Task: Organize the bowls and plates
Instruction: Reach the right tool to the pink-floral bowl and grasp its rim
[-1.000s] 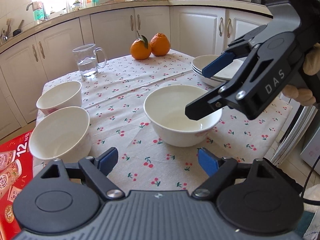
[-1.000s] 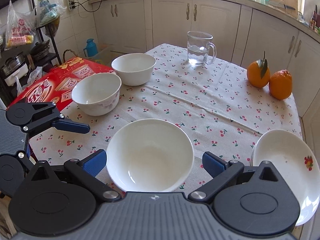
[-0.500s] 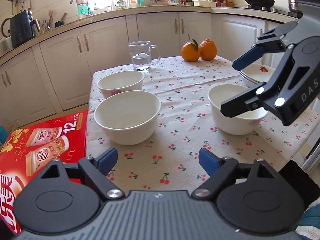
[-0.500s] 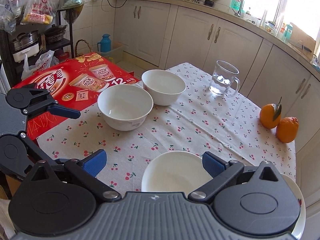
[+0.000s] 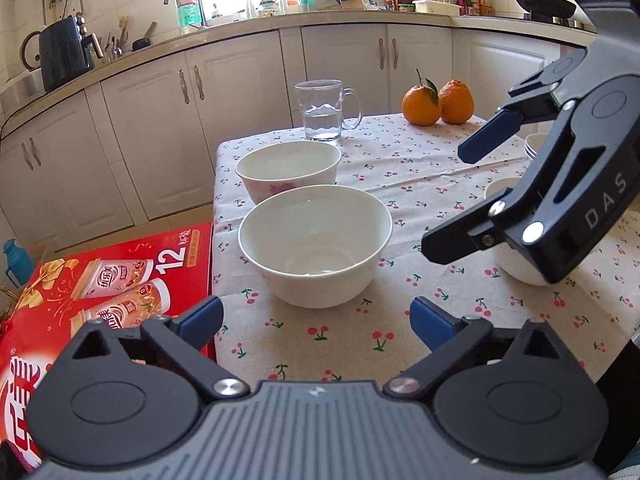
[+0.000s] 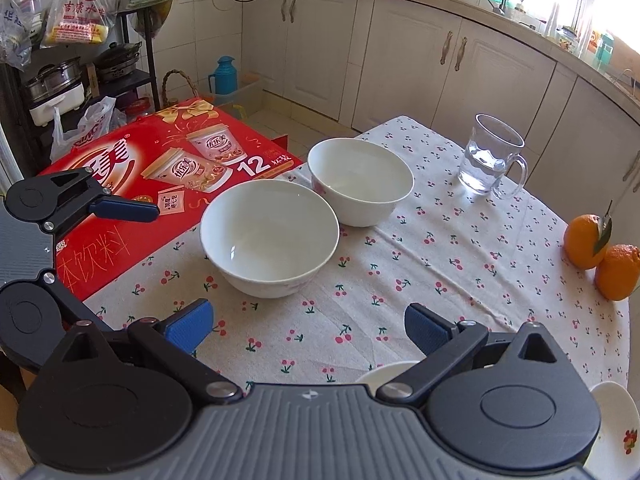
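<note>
Now | near bowl (image 5: pixel 316 246) just ahead of left tool (image 5: pixel 316 318) | jaws just opened, empty

The black plastic left gripper (image 5: pixel 316 322) is showing blue finger pads (image 5: pixel 200 320), round silver screws and a grey ribbed middle. The matching right gripper (image 5: pixel 472 196), at the picture's right, is wearing white "DAS" letters.

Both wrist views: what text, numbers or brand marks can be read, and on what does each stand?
"DAS": on the side of the right tongs, seen from the left wrist.
"12": white number on the red carton beside the table.
Chinese characters on the red carton, its printed cups and the hanging plastic bags: visible, too small or cut off to read reliably.
Bowls, glass mug, plates: no text.
</note>
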{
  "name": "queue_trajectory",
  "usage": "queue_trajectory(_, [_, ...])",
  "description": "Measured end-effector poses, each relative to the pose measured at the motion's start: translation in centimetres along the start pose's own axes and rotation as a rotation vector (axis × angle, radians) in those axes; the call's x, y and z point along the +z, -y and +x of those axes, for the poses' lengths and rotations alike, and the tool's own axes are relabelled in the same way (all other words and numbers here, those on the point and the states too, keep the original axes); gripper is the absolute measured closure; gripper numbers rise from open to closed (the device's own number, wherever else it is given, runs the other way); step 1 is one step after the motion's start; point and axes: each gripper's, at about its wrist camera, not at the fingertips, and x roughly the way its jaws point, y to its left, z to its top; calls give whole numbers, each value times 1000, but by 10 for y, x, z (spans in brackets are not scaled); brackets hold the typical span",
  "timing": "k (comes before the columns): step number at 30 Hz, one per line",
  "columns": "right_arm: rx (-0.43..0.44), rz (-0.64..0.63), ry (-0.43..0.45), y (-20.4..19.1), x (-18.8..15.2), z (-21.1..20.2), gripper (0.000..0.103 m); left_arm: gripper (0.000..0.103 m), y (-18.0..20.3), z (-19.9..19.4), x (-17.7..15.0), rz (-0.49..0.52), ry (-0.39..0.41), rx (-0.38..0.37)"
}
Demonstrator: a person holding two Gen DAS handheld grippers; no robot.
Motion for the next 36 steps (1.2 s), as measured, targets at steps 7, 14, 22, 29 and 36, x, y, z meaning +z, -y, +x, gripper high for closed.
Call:
queue_trajectory(7, [50, 7, -1, 6, 20, 21, 0, 3, -4, 17, 3, 3, 1, -7])
queue_trajectory(14, [103, 16, -9, 13, 34, 44, 0, 3, -7, 31, 8, -8, 6, -21])
queue_trajectory(22, [152, 13, -35, 19, 47, 67, 1, 3, -9, 38, 11, -21, 19, -40])
queue_trajectory(29, [192, 27, -66, 23, 51, 82, 18, 7, -11, 40, 12, -25, 30, -47])
queue_trajectory(36, [215, 38, -82, 24, 51, 88, 29, 13, -11, 41, 14, -23, 31, -55])
